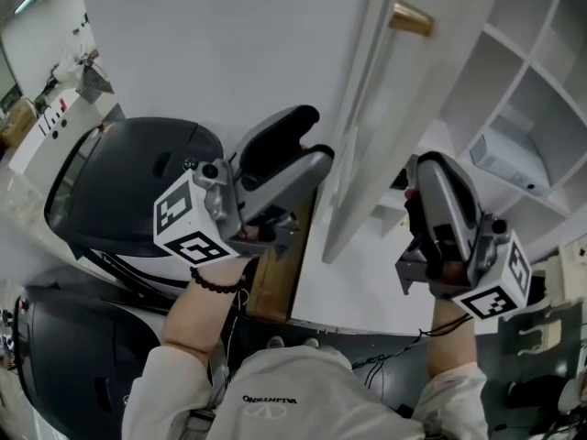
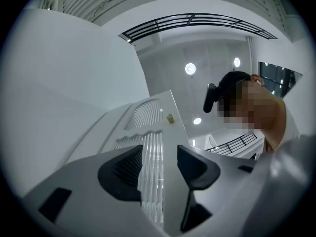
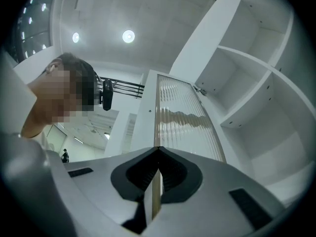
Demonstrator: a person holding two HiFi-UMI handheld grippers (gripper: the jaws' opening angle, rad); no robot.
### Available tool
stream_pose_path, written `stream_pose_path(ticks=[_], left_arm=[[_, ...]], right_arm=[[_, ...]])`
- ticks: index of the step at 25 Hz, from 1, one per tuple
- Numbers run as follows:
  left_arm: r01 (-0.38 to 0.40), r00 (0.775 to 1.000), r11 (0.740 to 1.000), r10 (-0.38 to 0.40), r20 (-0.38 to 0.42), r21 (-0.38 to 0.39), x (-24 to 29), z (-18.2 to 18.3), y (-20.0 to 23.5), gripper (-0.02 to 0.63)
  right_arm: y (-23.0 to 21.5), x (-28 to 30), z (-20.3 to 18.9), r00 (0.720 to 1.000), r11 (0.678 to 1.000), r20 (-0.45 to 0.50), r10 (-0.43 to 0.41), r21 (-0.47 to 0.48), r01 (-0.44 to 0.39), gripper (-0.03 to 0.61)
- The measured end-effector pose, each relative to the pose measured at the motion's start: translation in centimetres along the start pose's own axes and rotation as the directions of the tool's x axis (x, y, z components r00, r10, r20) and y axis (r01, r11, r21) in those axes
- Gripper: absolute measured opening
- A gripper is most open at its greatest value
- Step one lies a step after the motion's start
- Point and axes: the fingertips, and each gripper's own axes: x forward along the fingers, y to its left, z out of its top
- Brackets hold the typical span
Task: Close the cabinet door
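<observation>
Cabinet door (image 3: 182, 117) beside white shelves (image 3: 256, 107)

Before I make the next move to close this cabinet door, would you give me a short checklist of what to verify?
1. Is the door shut? Not ok: it stands swung out from the shelves.
2. Are the left tongs free? Ok: jaws apart, nothing between them.
3. Are the right tongs free? Cannot tell: jaws together, the door's edge lines up with their slit, contact unclear.
4. Is the closing path clear? Likely not ok: in the head view the right tongs sit between door and shelves.
5. Is the knob free? Ok: neither tongs touch it.
</observation>
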Motion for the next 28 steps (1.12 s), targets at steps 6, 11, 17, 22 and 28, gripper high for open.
stream_pose_path(ticks=[6, 11, 17, 22, 28], left_arm=[[0.042, 0.999, 0.999, -0.042, 0.011, 0.014, 1.4, 1.6, -0.4, 0.216], [0.074, 0.997, 0.997, -0.075, 0.013, 0.024, 2.9, 2.6, -0.8, 0.216], [0.133, 0.990, 0.991, -0.132, 0.040, -0.018, 4.0, 3.9, -1.3, 0.210], [0.181, 0.983, 0.983, -0.180, 0.041, -0.018, 5.1, 5.0, -2.5, 0.209], [0.226, 0.973, 0.974, -0.226, 0.041, -0.010, 6.4, 6.2, -3.6, 0.199]], right_arm=[[1.0, 1.3, 0.3, 0.999, 0.999, -0.017, 0.052, -0.010, -0.052, 0.009], [1.9, 2.1, 1.3, 0.996, 0.995, -0.001, 0.090, -0.032, -0.090, 0.009], [2.4, 3.1, 2.4, 0.992, 0.992, 0.010, 0.122, -0.038, -0.122, 0.009], [3.0, 3.3, 2.8, 0.991, 0.991, 0.006, 0.131, -0.035, -0.131, 0.009], [3.9, 3.7, 3.5, 0.989, 0.987, 0.007, 0.151, -0.054, -0.150, 0.009]])
